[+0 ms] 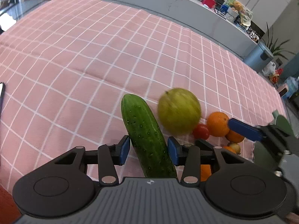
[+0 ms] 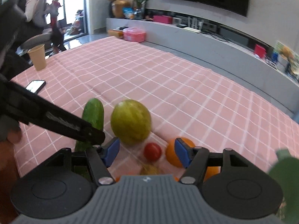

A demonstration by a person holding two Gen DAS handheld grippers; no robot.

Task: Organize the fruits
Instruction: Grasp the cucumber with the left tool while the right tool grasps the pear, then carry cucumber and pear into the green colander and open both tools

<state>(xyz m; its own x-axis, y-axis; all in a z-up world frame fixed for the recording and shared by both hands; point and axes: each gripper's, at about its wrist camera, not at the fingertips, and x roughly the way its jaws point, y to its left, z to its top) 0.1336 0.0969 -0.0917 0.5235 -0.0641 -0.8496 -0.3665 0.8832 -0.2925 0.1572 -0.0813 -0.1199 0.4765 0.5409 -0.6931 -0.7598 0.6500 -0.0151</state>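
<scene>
On the pink checked tablecloth (image 1: 93, 56), a small round yellow-green melon (image 1: 179, 110) serves as the landmark for the cluster of produce. Just left of the melon lies a long dark green cucumber (image 1: 147, 140), and the left gripper (image 1: 148, 150) straddles it: the right blue pad touches the cucumber's side, while a narrow sliver of cloth shows between the left pad and the skin, so the jaws stand around it without clearly pinching. Right of the melon and a little nearer sit a small red tomato (image 1: 201, 131) and a round orange (image 1: 217, 124), with further oranges and a yellowish fruit just behind them, partly hidden. The right gripper (image 2: 147, 154) hovers over that group with its jaws spread and nothing held; the tomato shows between the pads, and the right pad overlaps the orange (image 2: 172, 153) in view. Far left of the melon, a black phone (image 2: 35, 86) and a tan paper cup (image 2: 38, 57) rest on the cloth.
</scene>
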